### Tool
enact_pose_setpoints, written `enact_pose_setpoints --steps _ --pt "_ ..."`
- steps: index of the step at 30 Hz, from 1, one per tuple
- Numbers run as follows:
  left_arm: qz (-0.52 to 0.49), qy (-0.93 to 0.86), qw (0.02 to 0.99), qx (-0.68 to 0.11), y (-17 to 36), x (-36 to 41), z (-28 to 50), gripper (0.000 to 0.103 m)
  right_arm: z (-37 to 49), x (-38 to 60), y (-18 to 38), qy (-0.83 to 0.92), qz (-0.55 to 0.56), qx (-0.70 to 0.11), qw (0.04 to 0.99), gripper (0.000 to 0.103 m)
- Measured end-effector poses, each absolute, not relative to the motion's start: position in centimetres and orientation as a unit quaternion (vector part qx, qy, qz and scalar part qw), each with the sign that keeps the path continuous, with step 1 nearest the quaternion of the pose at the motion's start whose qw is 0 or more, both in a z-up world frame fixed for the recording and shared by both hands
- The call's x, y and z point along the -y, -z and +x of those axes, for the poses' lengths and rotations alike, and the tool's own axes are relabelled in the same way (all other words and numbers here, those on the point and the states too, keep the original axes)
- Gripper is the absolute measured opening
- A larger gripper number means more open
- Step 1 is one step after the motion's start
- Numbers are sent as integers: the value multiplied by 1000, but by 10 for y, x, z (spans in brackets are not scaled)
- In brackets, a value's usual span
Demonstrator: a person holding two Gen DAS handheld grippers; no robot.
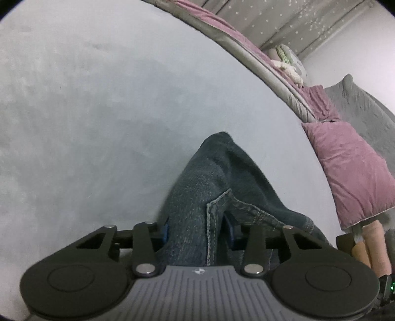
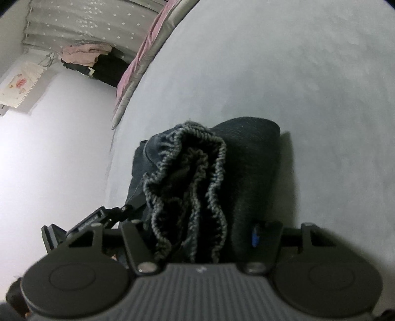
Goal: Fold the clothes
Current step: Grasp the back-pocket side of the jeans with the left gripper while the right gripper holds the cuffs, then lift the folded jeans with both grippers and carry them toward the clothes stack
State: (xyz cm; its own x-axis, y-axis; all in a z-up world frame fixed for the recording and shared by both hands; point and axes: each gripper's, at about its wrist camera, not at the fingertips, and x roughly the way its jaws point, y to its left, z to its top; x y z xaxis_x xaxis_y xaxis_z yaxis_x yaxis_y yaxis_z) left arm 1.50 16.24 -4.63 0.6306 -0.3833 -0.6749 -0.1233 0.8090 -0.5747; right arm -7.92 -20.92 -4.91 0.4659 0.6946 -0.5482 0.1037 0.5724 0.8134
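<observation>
Pale grey bedding [image 1: 98,111] fills most of the left wrist view, with a mauve pillow [image 1: 350,170] and a star-dotted grey curtain [image 1: 284,22] along its far right edge. Dark blue jeans [image 1: 217,187] rise up the middle of the frame, faded at the thigh, with a stitched pocket seam running diagonally. The left gripper [image 1: 197,232] is clamped on this denim, which bunches between its fingers and runs forward from them over the bedding.

Grey bedding [image 2: 296,74] again backs the right wrist view, with white wall at left and the curtain [image 2: 86,17] above. The jeans [image 2: 192,177] show here as a gathered, frayed-looking ribbed edge beside smooth dark cloth. The right gripper [image 2: 197,237] pinches that bundle, the cloth standing straight ahead of its fingers.
</observation>
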Motion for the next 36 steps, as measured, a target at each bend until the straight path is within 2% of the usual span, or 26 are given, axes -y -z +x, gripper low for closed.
enact_pose_setpoints --steps 12,36 --pt "-283 93 855 -424 16 -128 26 32 -81 239 17 -193 422 -455 760 59" --pt "-226 184 865 -408 -64 -3 54 32 -117 356 -62 -140 438 -379 803 60"
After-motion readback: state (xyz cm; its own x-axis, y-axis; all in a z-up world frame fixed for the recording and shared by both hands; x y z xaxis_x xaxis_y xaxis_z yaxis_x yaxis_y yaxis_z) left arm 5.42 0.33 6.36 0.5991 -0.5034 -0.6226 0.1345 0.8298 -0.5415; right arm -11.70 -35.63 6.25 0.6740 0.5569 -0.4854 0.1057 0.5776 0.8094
